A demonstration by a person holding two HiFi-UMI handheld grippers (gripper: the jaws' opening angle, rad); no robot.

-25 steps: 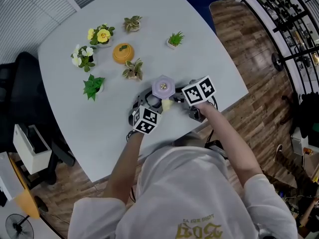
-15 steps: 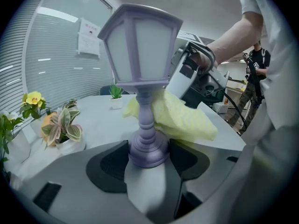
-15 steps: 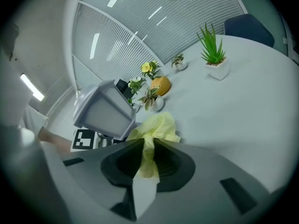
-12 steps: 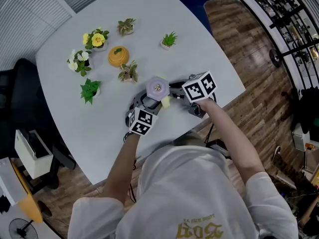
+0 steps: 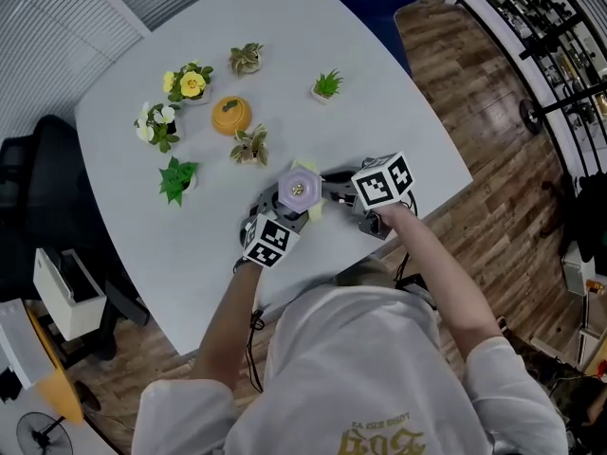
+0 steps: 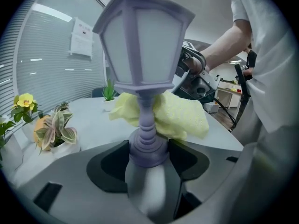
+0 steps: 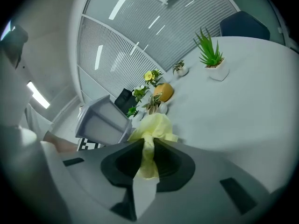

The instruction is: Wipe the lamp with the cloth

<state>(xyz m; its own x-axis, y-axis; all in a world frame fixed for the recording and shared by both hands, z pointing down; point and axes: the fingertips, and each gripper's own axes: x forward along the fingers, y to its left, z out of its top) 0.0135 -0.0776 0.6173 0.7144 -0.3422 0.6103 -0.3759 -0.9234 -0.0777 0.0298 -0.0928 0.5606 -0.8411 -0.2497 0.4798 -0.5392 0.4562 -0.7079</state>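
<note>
Pale grey bench (image 5: 398,93), rounded at the corners, with the task's things over its near edge, close to the person. Lavender lantern-style lamp (image 6: 142,45): a wide panelled head on a slim turned stem and a round foot. It looks like moulded plastic, so probably light, rigid and smooth, and top-heavy for its narrow stem. The foot is the sound place to take hold, leaving head and stem free for wiping. A grip on the panels could slip or mark them. Yellow cloth (image 7: 154,125): soft, limp and textured. It bunches when pinched at one end, and the loose part drapes against whatever it meets. Left gripper (image 6: 147,153): fingers (image 6: 107,164) set wide but closed on the lamp's foot from both sides, holding the lamp upright. Whether the foot also rests on the bench cannot be told. Right gripper (image 7: 148,150): fingers closed on a gathered strip of cloth, the free bundle lying against the stem just under the head.
</note>
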